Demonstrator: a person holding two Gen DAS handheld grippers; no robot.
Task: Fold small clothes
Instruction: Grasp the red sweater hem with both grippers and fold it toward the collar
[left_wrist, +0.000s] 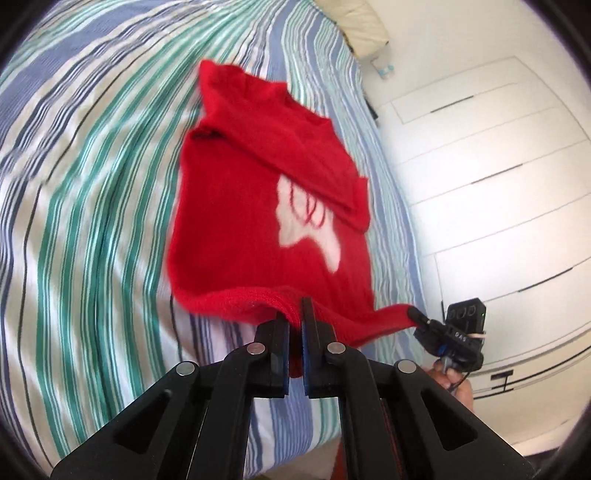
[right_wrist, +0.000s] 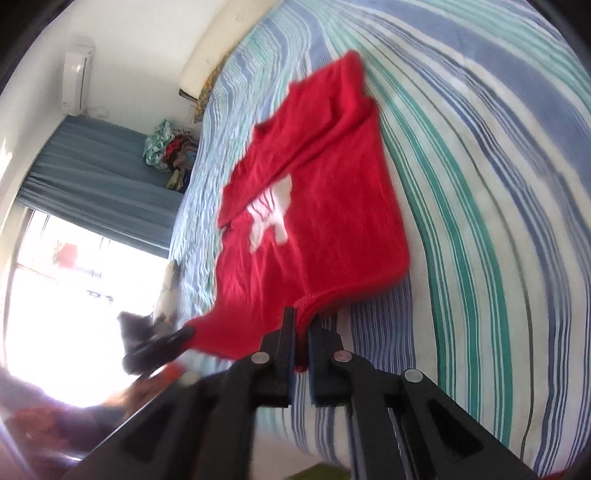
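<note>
**Left wrist & right wrist: red sweater pinched at hem over striped bed**

Left wrist view, nearest first: left gripper (left_wrist: 295, 325) pressed together on ribbed hem of red sweater (left_wrist: 266, 206), fabric bunched between the pads. Just to the right, right gripper (left_wrist: 419, 317) clamped on the hem's other corner, hem stretched between the two. Rest of sweater spread on bedspread (left_wrist: 92, 221), white motif (left_wrist: 306, 225) on front, one sleeve folded across the chest. Some motion blur.

Right wrist view: right gripper (right_wrist: 303, 325) closed on hem of sweater (right_wrist: 317, 206), cloth wedged between jaws. Left gripper (right_wrist: 162, 343) at lower left, blurred, nipping the other hem corner.

Surface: bedspread w/ blue, green, white & dark stripes, lightly rumpled, covering the whole bed.

Farther out: white wardrobe (left_wrist: 498, 177) w/ flat panel doors & dark slot handles beside the bed; cream pillow (left_wrist: 364, 27) at far end. Opposite side: heap of mixed clothes (right_wrist: 168, 147) near bed edge, blue curtain (right_wrist: 96, 166), bright overexposed window (right_wrist: 74, 295), white AC unit (right_wrist: 75, 79) high on wall.
</note>
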